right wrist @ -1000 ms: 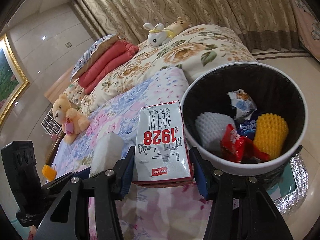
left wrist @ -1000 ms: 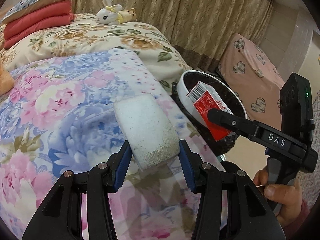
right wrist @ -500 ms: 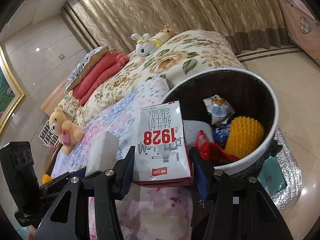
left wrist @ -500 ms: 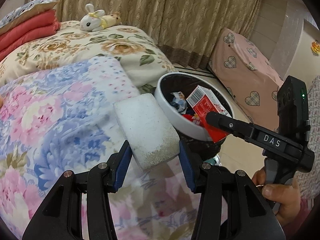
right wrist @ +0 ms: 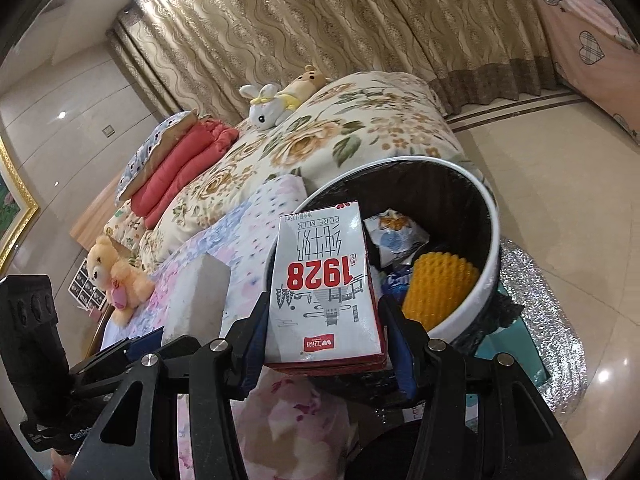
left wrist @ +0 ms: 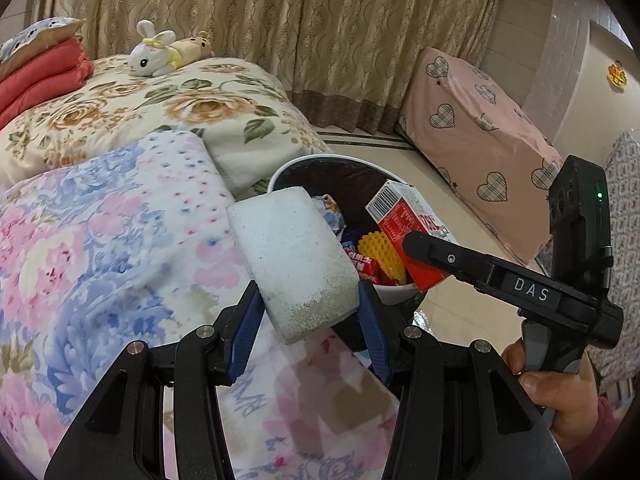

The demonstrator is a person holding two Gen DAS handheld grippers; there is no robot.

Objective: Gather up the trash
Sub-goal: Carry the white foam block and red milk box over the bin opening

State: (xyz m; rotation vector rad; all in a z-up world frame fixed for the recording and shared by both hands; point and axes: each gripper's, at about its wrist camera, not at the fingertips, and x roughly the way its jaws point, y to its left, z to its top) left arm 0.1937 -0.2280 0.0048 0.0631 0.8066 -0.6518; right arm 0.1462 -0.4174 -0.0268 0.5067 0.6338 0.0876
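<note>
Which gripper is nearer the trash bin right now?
Right. The right gripper holds the milk carton over the trash bin rim. The left gripper, clamping the white foam block, sits beside the bin, over the bed edge.

Bed (left wrist: 248, 80) with floral quilts (left wrist: 100, 240)

This is a bedroom in a home: ahead of the grippers lies a bed (left wrist: 168, 112) with flowered blankets, folded quilts (right wrist: 180, 168), plush toys (left wrist: 160, 52), and long curtains (left wrist: 320, 32) behind.
</note>
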